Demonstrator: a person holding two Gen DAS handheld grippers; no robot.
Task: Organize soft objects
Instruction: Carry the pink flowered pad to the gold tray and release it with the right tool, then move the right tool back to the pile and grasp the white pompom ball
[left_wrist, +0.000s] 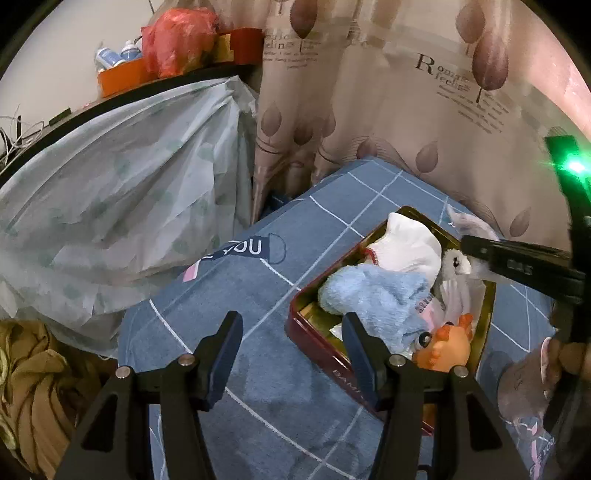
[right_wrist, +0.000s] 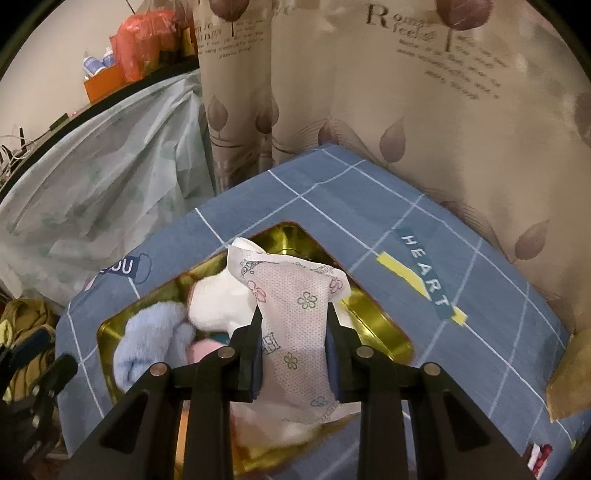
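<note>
Two grippers in play, and we're mid-drop-off on the sorting job, as far as we can judge. Going left to right: our left gripper hangs with its jaws spread and nothing between them, over the blue checked bedsheet, just beside the red tin, which sits at about 3 o'clock from it.

Inside the tin's gold interior we can see a fluffy blue cloth at the near left, a white sock toward 12 o'clock of that, a grey plush toy by the far side, and an orange toy at the near corner. There's something pink under the blue one too, can't tell what.

Our right gripper is pressed together on a white flower-print cloth, pinching it upright right over the tin, which looks bare on its 3 o'clock side.

Next move, we reckon: lower it into that bare gold patch, then let the jaws go. It's floppy, so it could drape over the rim.
</note>
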